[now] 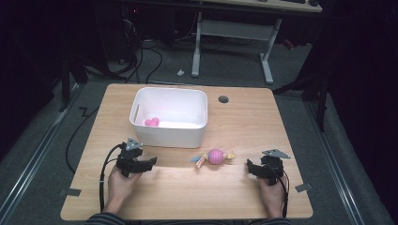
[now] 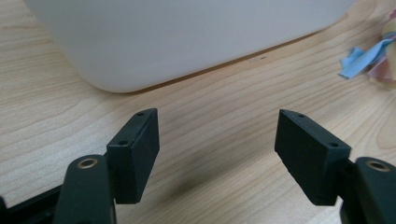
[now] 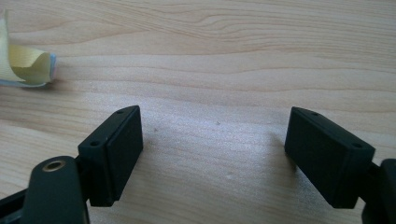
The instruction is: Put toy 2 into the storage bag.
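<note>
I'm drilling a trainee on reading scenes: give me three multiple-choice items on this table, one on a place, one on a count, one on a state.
1. Where does the pink ball toy lie?
A. inside the white bin
B. on the table in front of the bin
C. on the floor

2. How many things lie inside the white bin?
A. none
B. one
C. three

3. How does the left tool stand?
A. open, nothing between its jaws
B. shut on the ball toy
C. shut on the bin's rim

Key: 1 B, the toy rests on bare wood between the two tools. 2 B, the bin has one pink heart in it. 3 A, the left gripper view shows bare table between the jaws.
</note>
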`<state>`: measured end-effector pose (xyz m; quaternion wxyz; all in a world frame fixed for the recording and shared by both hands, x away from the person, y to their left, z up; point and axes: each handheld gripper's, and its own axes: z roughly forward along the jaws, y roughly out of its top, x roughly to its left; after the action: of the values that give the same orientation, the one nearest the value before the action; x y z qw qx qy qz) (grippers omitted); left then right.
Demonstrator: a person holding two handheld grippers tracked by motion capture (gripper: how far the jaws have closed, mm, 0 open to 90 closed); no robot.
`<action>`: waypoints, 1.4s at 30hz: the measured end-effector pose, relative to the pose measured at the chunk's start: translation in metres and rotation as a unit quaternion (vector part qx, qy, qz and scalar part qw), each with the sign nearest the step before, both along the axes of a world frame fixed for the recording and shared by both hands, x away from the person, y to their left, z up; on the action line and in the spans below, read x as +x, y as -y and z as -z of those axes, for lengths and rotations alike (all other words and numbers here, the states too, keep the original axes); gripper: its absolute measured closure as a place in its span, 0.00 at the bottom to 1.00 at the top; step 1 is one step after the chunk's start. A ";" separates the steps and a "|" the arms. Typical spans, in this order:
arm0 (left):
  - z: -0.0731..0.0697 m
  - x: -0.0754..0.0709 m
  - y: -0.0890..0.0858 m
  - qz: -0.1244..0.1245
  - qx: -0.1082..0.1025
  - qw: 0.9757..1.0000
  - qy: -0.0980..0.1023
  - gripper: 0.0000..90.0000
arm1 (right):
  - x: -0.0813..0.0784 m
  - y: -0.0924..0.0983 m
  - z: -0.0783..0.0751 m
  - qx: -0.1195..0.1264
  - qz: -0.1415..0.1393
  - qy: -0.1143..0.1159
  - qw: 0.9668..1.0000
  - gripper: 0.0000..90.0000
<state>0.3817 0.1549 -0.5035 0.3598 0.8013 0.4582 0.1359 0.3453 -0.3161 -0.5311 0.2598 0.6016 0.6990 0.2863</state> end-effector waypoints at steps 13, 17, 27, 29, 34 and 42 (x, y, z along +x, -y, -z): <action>0.013 0.006 0.000 -0.006 0.014 1.000 0.003 0.35 | 0.000 0.000 0.000 0.000 0.000 0.000 1.000 0.22; 0.016 0.008 0.000 -0.010 0.025 1.000 0.006 0.35 | 0.000 0.000 0.000 -0.001 -0.001 0.000 1.000 0.22; 0.022 0.013 -0.001 -0.015 0.034 0.999 0.009 0.34 | 0.000 0.000 0.000 0.000 -0.003 0.000 1.000 0.22; 0.023 0.013 0.000 -0.014 0.038 0.999 0.008 0.34 | 0.000 0.000 0.000 -0.001 -0.002 0.000 1.000 0.22; 0.024 0.014 0.000 -0.015 0.042 0.999 0.012 0.34 | 0.000 0.000 0.000 0.000 -0.003 0.000 1.000 0.22; 0.033 0.011 -0.003 -0.024 0.026 0.998 0.048 0.32 | 0.001 0.000 0.000 0.001 -0.003 0.001 1.000 0.22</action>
<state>0.3926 0.1575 -0.5360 0.3571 0.7916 0.4561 0.1946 0.3460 -0.3159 -0.5311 0.2591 0.5998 0.7003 0.2877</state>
